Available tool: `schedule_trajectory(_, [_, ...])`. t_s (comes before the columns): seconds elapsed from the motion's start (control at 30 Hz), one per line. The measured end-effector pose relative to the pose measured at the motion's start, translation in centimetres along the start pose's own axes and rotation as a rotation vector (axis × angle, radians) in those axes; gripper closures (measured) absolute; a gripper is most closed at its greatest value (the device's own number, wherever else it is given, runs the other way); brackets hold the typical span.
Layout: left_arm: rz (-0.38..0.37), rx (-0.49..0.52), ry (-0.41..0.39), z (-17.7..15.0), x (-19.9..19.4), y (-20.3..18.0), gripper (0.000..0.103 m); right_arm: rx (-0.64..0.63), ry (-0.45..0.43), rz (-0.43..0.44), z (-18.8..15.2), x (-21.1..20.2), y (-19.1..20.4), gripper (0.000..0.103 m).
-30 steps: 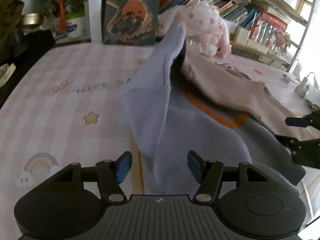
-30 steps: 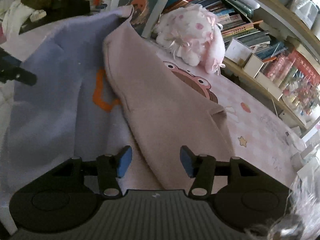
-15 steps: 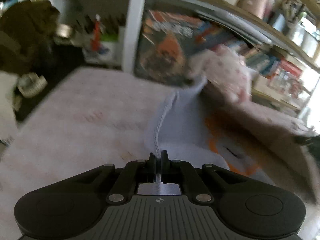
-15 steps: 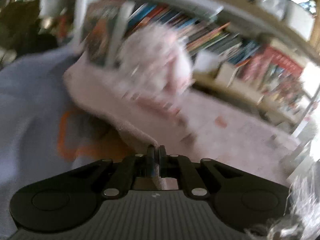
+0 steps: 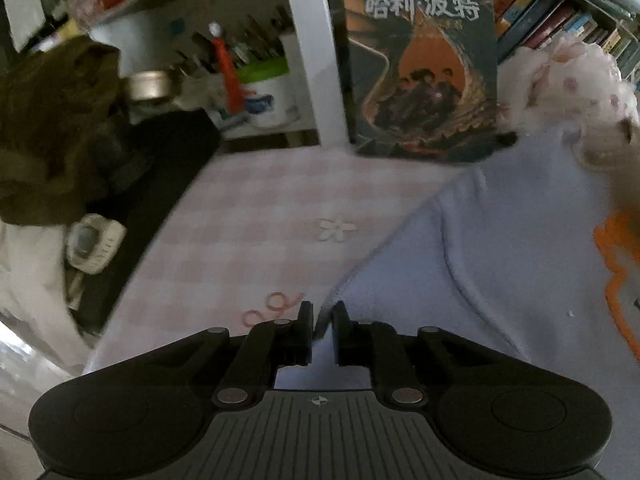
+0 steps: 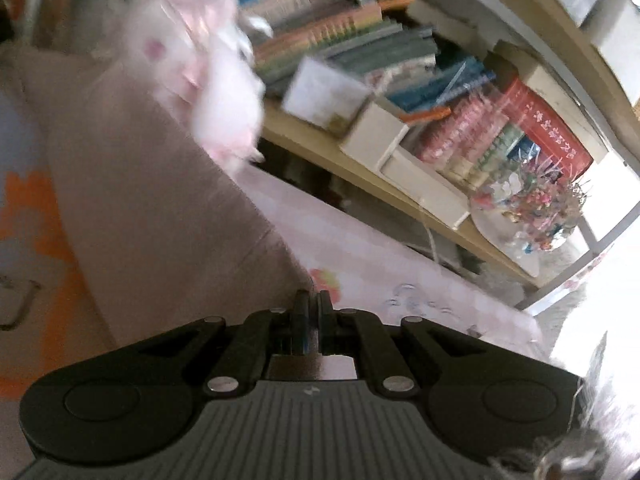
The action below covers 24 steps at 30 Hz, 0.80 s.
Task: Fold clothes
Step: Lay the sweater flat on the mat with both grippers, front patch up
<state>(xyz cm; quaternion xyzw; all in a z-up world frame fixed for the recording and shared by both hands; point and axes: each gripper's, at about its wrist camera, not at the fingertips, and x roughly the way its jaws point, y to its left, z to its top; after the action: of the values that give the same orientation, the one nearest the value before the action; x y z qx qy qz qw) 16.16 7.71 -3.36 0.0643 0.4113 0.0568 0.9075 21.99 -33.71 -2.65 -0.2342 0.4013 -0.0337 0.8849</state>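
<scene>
**Both edges pinched, garment spread toward the shelf**

Pink-checked bedding (image 5: pixel 256 216) runs under everything, with bookshelves (image 6: pixel 400 52) crowding its far side. A second ago both my tools were spread above the heap, with the cloth standing in a peak. Now my left gripper (image 5: pixel 320 320) has the lavender edge of the garment (image 5: pixel 500 248) between its jaws, which are easing apart a little with a sliver of fabric in the gap; the pads look to be just touching it, so I judge the hold to be light. My right gripper (image 6: pixel 313 312) is pressed fully together on the beige side of the same garment (image 6: pixel 140 208) (the cloth runs right into the closed tips). The peak has gone, and the fabric lies much flatter between my hands, orange print (image 5: pixel 618 264) showing in both views. I read that as the spreading step nearly done, with the actual folding yet to begin.

Around it: the plush toy (image 5: pixel 568 92) sits at the garment's far end, touching or overlapping the cloth, and the big upright book (image 5: pixel 420 64) stands just behind. Both could snag a fold made toward the shelf. Dark clothing (image 5: pixel 52 132) is piled off the bed's left side, well apart. If my left hold slips, that corner drops and skews the lay.
</scene>
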Motion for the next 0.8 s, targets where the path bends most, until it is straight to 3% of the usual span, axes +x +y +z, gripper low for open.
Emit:
schedule_trajectory(0.1, [-0.001, 0.043, -0.034, -0.3, -1.6, -1.3, 0.090, -0.109, 0.044, -0.130, -0.4, 2.4, 0.4, 0.093])
schedule_trajectory(0.13, [-0.026, 0.073, -0.052, -0.7, -2.5, -1.9, 0.090, -0.106, 0.040, -0.139, -0.7, 2.4, 0.2, 0.090])
schedule_trajectory(0.2, [-0.119, 0.105, -0.059, -1.9, -4.5, -3.3, 0.088, -0.074, 0.023, -0.133, -1.2, 1.9, -0.5, 0.076])
schedule_trajectory(0.3, [-0.272, 0.130, -0.025, -4.6, -6.8, -5.8, 0.079, 0.071, -0.011, -0.003, -2.5, -1.3, -1.7, 0.070])
schedule_trajectory(0.4, [-0.387, 0.163, 0.048, -7.8, -7.6, -8.8, 0.077, 0.146, -0.026, 0.208, -5.0, -5.8, -1.4, 0.057])
schedule_trajectory(0.47, [-0.391, 0.196, 0.067, -9.2, -7.5, -10.7, 0.077, 0.153, 0.003, 0.326, -7.0, -8.0, -0.3, 0.057])
schedule_trajectory(0.53, [-0.375, 0.218, 0.061, -10.2, -7.6, -12.0, 0.075, 0.111, 0.061, 0.367, -9.0, -9.1, 1.3, 0.058])
schedule_trajectory(0.67, [-0.354, 0.182, 0.058, -10.7, -7.9, -11.8, 0.075, 0.035, 0.118, 0.323, -12.4, -10.3, 3.8, 0.060])
schedule_trajectory(0.8, [-0.307, 0.185, 0.034, -11.3, -8.6, -10.6, 0.075, 0.127, 0.117, 0.287, -13.8, -11.4, 3.8, 0.060])
